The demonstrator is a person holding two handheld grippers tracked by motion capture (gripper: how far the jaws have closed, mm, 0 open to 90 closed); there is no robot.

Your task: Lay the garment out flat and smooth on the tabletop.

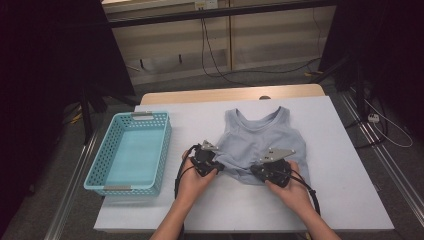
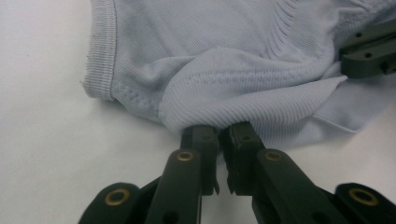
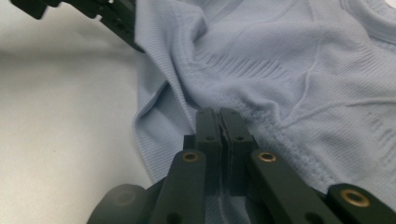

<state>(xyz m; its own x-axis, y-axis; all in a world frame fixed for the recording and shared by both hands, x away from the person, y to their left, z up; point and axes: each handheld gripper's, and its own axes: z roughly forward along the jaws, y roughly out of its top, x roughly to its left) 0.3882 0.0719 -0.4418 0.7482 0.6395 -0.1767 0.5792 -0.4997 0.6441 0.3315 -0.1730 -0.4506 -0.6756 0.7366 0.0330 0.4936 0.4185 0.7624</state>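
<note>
— What's the surface here?
— A white-topped table [image 1: 345, 170], wooden edge showing at the far side.
— And on it?
— A turquoise mesh basket [image 1: 106, 150] at the left, and a pale blue tank top [image 1: 260, 137] spread mid-table, its near hem bunched up.

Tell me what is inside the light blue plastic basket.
The light blue perforated plastic basket at the left of the white table shows only its bare bottom. Its near wall hides a strip of that bottom, so anything small lying there cannot be seen.
</note>
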